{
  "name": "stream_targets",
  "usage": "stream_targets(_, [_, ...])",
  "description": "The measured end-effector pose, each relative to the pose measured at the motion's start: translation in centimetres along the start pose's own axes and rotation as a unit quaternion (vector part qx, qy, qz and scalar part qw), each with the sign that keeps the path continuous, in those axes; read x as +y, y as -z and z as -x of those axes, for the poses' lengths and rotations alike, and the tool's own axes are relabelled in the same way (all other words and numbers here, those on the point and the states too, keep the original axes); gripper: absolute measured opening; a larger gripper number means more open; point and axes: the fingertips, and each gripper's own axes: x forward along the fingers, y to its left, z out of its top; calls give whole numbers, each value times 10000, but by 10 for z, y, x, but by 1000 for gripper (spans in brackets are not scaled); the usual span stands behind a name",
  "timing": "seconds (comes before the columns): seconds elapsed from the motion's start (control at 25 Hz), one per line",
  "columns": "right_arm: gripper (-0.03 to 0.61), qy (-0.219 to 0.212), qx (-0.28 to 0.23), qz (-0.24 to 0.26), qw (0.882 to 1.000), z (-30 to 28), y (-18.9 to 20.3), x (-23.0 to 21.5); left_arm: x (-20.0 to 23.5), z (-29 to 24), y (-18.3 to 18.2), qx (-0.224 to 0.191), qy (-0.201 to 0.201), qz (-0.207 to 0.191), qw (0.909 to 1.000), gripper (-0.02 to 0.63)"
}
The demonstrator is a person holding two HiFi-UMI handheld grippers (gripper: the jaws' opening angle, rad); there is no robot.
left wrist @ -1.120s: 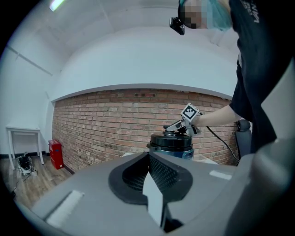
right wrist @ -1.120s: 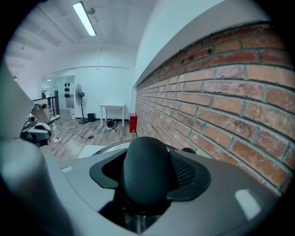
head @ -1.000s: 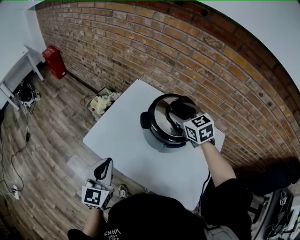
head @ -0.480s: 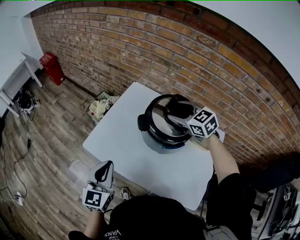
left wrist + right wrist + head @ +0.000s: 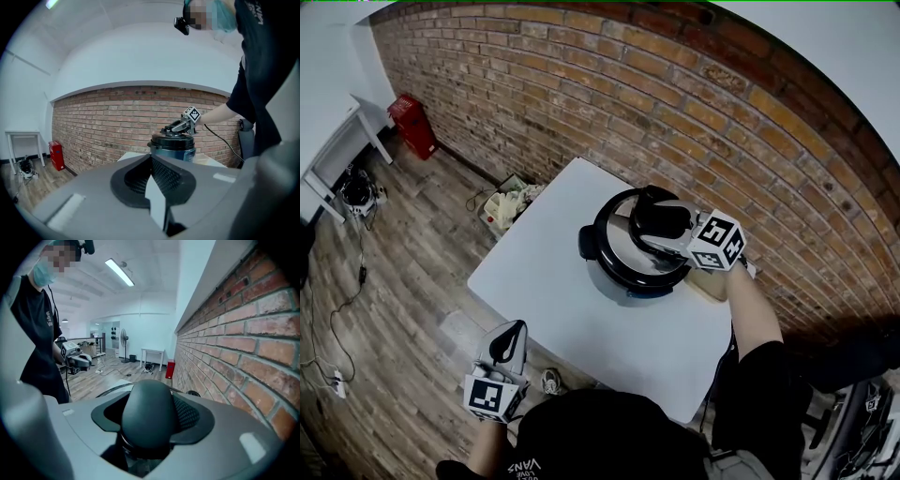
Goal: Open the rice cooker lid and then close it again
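Observation:
A steel rice cooker (image 5: 619,274) with a black-rimmed lid (image 5: 619,239) stands at the far right of the white table (image 5: 544,281). My right gripper (image 5: 656,223) reaches in from the right and is shut on the lid's black knob (image 5: 654,217). In the right gripper view that knob (image 5: 149,411) fills the gap between the jaws, with the lid's rim (image 5: 110,389) just behind it. My left gripper (image 5: 508,339) hangs shut and empty off the table's near left edge. The left gripper view shows the cooker (image 5: 174,146) ahead beyond its shut jaws.
A brick wall (image 5: 581,103) runs close behind the table. A wooden board (image 5: 714,283) lies to the right of the cooker. On the floor are a red canister (image 5: 411,122), a bag of clutter (image 5: 502,202) and cables (image 5: 337,309). A white side table (image 5: 333,141) stands at far left.
My right gripper has rolled on the knob, and its marker cube has swung right and up in the head view. The left gripper has stayed put.

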Motion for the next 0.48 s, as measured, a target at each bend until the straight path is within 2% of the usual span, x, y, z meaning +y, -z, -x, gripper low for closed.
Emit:
stream_targets(0.16, [281,-250,45,75,9996,-1,1,3,-8,-4,0,179,116,-22,9998,2])
stream_targets(0.36, [279,-249,-34,175,9995,0,-3,2,-13,-9,1,160,124,-57,9998,2])
stream_targets(0.48, [279,-569,-76,377,9976,-2,-2,4,-20,-12,2,215,188,-97,9995,2])
